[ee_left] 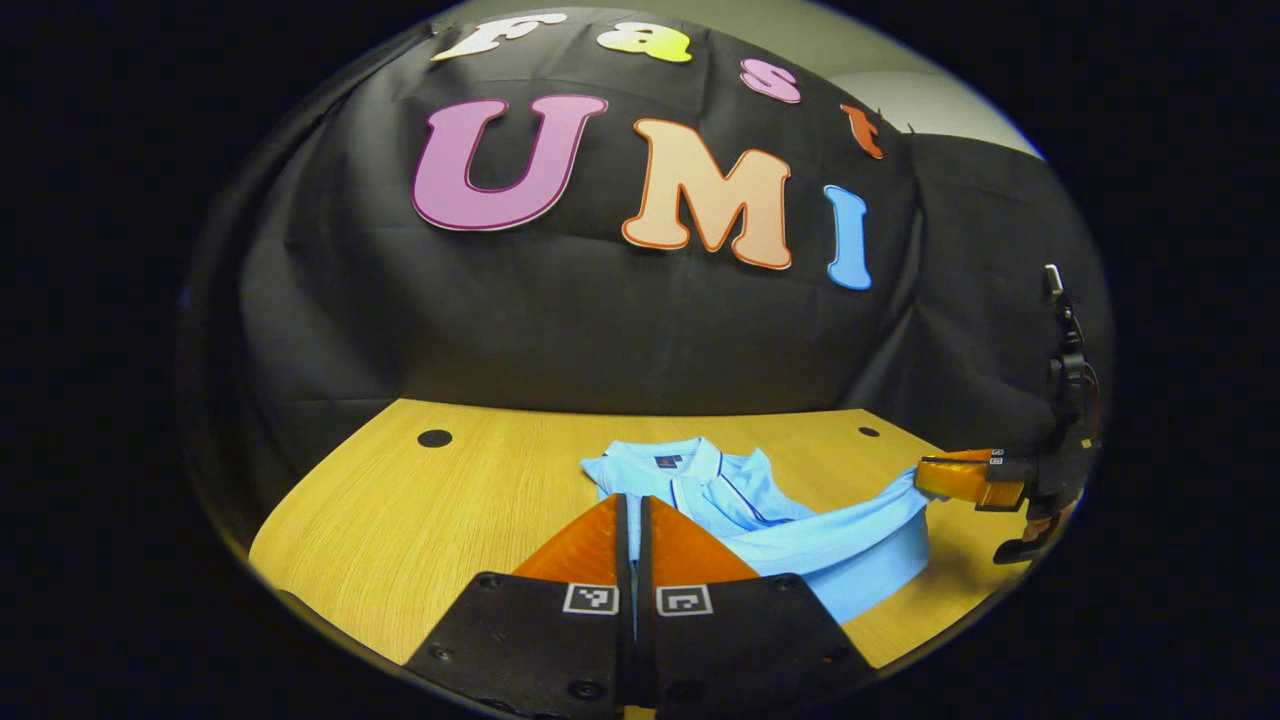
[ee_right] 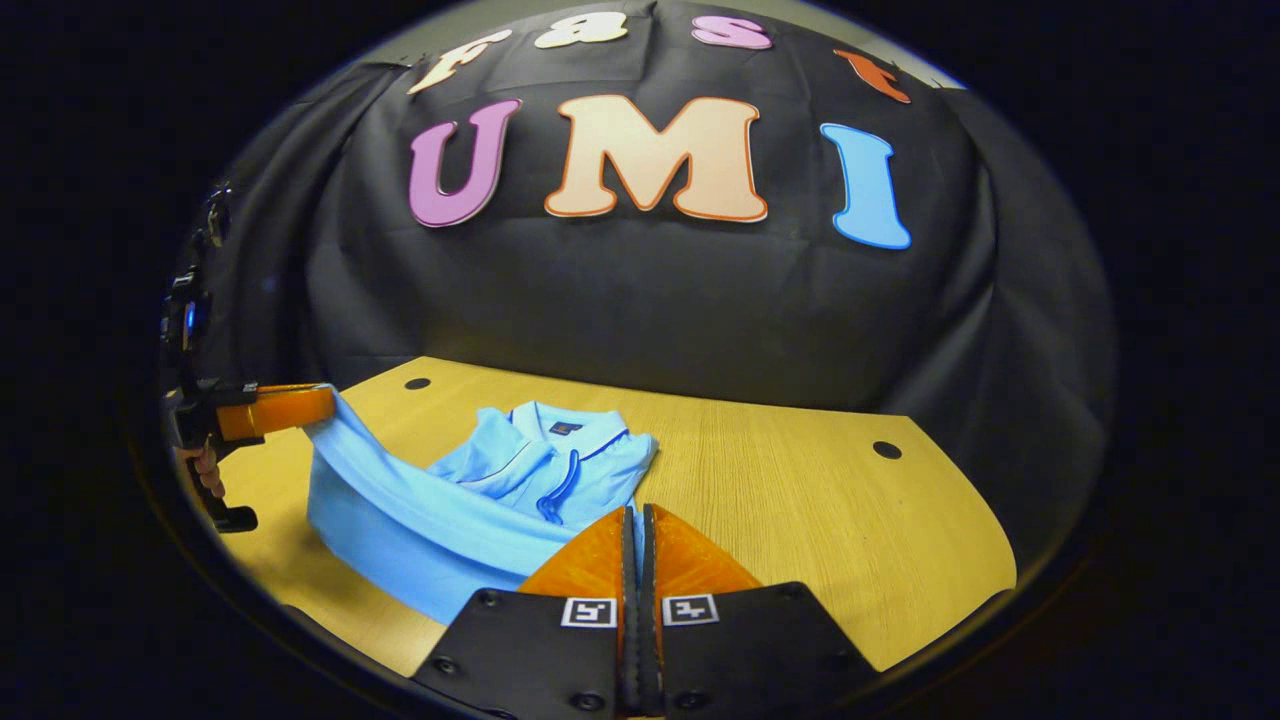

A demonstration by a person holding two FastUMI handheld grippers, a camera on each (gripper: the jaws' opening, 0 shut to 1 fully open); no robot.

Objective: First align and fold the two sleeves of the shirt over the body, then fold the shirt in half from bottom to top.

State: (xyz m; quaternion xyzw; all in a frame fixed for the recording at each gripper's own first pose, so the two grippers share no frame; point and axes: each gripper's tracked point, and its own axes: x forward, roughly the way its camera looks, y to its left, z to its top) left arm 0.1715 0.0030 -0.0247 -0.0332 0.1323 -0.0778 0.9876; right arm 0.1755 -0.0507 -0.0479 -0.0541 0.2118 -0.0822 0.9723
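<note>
Soft matt cloth shirt [ee_left: 800, 540] lies on a smooth wood-grain table [ee_left: 450, 500]

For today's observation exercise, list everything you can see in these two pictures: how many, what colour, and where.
Light blue collared polo shirt: one, on the table, bottom hem lifted off it.
Light wooden table: one, tan, under the shirt.
Round dark holes in the tabletop: two, near the far corners.
Left gripper: one, fingers shut on the shirt hem.
Right gripper: one, fingers shut on the shirt hem.
Hand: one, holding the left gripper.
</note>
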